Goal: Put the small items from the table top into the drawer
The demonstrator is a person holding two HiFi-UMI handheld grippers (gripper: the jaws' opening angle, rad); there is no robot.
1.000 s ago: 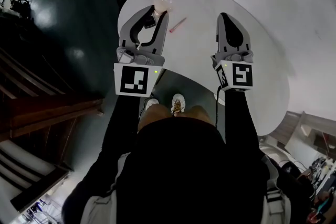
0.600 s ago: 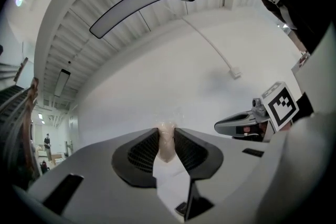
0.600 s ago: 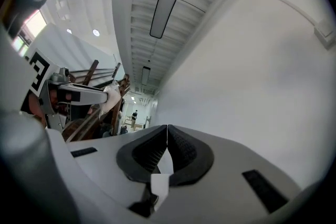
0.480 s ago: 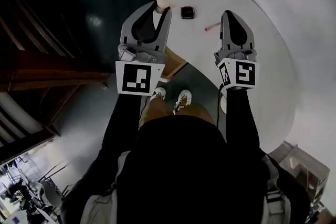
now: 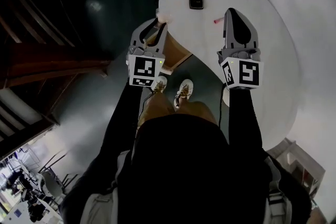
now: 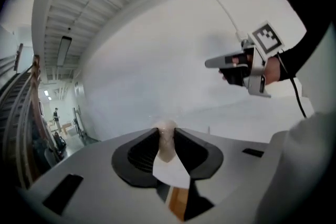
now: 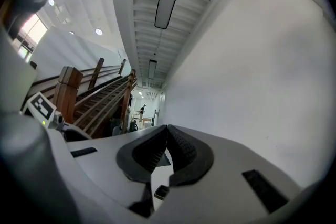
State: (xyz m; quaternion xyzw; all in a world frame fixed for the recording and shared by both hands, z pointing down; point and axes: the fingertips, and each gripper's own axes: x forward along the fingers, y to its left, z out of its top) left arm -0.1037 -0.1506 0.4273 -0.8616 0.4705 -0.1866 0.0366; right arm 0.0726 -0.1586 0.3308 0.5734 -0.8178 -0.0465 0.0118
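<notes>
Item [image 6: 166, 148], pinched in left claw [image 6: 167, 132], lies along jaws, rounded end outward.

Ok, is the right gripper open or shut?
Shut and empty: the right gripper has its jaws pressed together along their whole length, with nothing between them.

white table [image 5: 262, 18] bears a black square item [image 5: 196, 2] and a pink stick [image 5: 217, 21].

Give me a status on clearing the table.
Done: nothing confirmable from these views. In hand: the left tongs are shut on a small pale item by the table edge; the right tongs are shut and empty. Left: a dark square item and a pink stick lie on the tabletop.
</notes>
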